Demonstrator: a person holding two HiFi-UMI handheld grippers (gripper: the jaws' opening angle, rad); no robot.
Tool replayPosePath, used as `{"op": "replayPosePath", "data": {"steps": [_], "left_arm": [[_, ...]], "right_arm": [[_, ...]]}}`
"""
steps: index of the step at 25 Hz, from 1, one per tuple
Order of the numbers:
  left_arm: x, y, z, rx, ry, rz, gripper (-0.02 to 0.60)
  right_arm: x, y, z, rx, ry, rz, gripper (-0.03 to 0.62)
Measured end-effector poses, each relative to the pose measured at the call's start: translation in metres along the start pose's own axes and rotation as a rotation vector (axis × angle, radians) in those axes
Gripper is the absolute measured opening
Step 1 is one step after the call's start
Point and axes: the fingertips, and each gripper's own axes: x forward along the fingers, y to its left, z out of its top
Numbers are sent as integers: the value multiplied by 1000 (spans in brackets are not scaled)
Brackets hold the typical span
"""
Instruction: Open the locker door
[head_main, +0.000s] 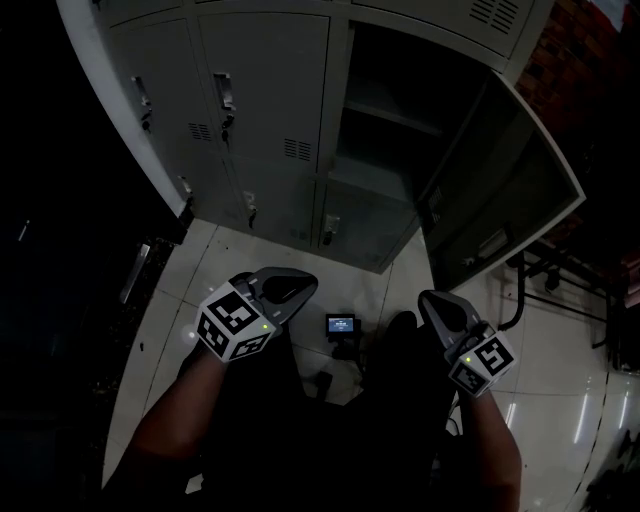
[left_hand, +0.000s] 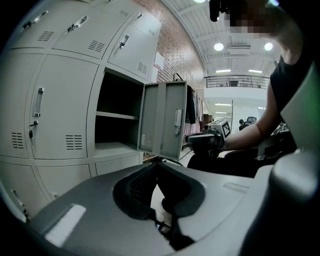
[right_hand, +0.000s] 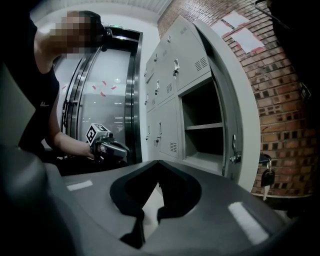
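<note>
The left claw (head_main: 303, 285) and the right claw (head_main: 428, 298) are both fully closed and empty. Neither touches the grey metal locker door (head_main: 505, 185), which stands open.

locker door (head_main: 505, 185) open, right of lockers (head_main: 260, 100); left gripper (head_main: 300, 288), right gripper (head_main: 430, 300) before them, apart

The head view's upper edge is cutting off the locker bank (head_main: 260, 110), and darkness is hiding everything left of it. The lit screen (head_main: 343, 324) is appearing too small to read. Shadow is hiding the back wall of the open compartment (head_main: 388, 75).
</note>
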Motion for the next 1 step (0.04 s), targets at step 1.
{"op": "replayPosePath", "data": {"steps": [1], "left_arm": [[1, 0, 0, 0, -1, 0, 11]], "right_arm": [[1, 1, 3, 5, -12, 6, 0]]}}
